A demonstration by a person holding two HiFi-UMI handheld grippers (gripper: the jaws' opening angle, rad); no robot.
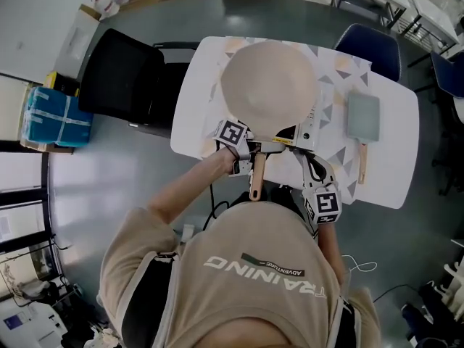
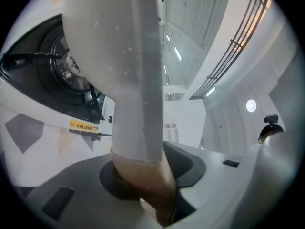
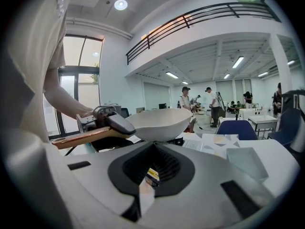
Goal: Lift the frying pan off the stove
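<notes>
A cream frying pan [image 1: 268, 85] hangs just above the black portable stove [image 1: 308, 133] on the white table. My left gripper [image 1: 254, 151] is shut on the pan's wooden handle [image 1: 256, 180]. In the left gripper view the brown handle [image 2: 147, 185] sits pinched between the jaws, with the pan's pale underside [image 2: 119, 56] above and the stove burner [image 2: 47, 80] to the left. My right gripper [image 1: 304, 158] hovers by the stove's near edge. In the right gripper view its jaws [image 3: 150, 173] are together and hold nothing; the raised pan [image 3: 159, 123] lies ahead.
A pale green spatula [image 1: 362, 118] with a wooden handle lies on the table [image 1: 391, 172] to the right of the stove. A black chair [image 1: 119, 78] stands to the left and a blue chair [image 1: 370, 46] behind. People stand far back in the room.
</notes>
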